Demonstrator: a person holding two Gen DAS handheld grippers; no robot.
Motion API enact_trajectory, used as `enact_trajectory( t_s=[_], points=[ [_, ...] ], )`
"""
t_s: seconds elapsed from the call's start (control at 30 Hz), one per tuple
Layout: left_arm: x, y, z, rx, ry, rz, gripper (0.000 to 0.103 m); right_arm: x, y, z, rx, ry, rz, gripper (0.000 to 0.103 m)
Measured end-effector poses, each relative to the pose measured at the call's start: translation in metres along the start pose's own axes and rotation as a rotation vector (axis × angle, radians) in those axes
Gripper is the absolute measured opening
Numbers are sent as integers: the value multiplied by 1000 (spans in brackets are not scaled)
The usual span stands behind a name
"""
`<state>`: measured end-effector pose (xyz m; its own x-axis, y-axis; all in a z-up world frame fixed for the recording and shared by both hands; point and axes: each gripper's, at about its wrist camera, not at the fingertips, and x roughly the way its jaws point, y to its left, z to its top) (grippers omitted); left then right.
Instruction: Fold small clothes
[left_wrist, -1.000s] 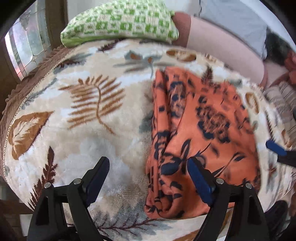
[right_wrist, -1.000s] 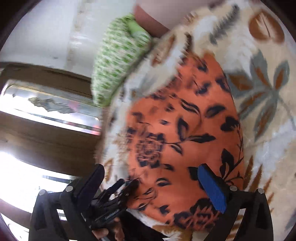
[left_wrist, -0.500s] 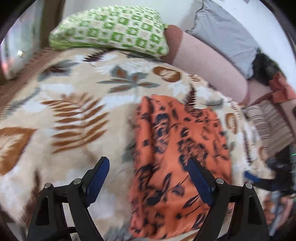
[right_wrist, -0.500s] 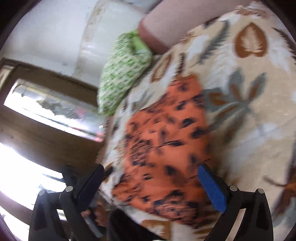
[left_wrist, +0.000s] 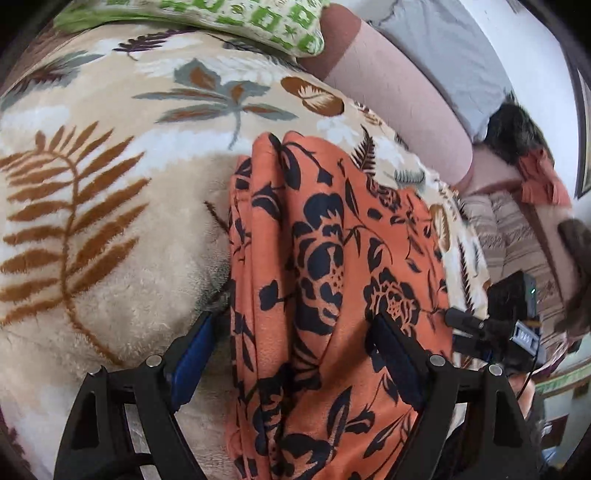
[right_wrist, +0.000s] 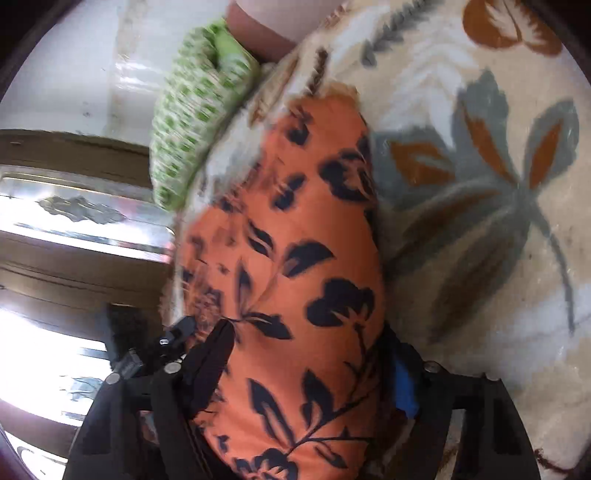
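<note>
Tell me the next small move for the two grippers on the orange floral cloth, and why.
Probably close both. The left hand-held gripper and right hand-held gripper each straddle the near end of the orange floral cloth, open, with cloth between the fingers. The cloth lies lengthwise-folded on the leaf-print blanket, so gripping would let them fold it.

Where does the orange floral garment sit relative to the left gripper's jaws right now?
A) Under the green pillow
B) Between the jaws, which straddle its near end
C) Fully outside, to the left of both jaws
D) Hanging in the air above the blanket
B: the orange floral garment lies flat on the leaf-print blanket, and the left gripper has its jaws spread open with the cloth's near end between them.
</note>
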<state>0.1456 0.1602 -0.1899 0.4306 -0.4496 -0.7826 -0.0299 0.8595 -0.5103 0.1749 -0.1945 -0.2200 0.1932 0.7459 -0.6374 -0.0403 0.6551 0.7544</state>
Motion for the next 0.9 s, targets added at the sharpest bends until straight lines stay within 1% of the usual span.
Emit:
enact_trajectory(
  t_s=[0.07, 0.17, 0.27, 0.37, 0.4, 0.43, 0.47, 0.67, 0.9],
  points=[
    [1, -4, 0, 10, 2, 20, 85, -2, 1, -2, 12, -10, -3, 77],
    [3, -9, -1, 32, -1, 57, 85, -3, 8, -3, -18, 0, -41, 77],
    [4, -14, -3, 61, 0, 102, 85, 6, 14, -2, -26, 7, -67, 77],
    [5, -17, -2, 70, 1, 122, 80, 12, 22, -2, -44, 14, -107, 75],
    [6, -17, -2, 71, 1, 120, 78, 14, 25, -2, -57, 18, -128, 74],
    [6, -18, -3, 73, 3, 113, 71, 16, 28, -3, -61, 19, -137, 74],
    [6, -19, -3, 74, 5, 104, 67, 18, 30, -2, -64, 21, -146, 74],
    [5, -22, -4, 85, 6, 101, 60, 24, 36, -4, -88, 28, -188, 70],
    [5, -23, -5, 91, 0, 90, 55, 26, 34, -4, -80, 31, -183, 70]
  ],
)
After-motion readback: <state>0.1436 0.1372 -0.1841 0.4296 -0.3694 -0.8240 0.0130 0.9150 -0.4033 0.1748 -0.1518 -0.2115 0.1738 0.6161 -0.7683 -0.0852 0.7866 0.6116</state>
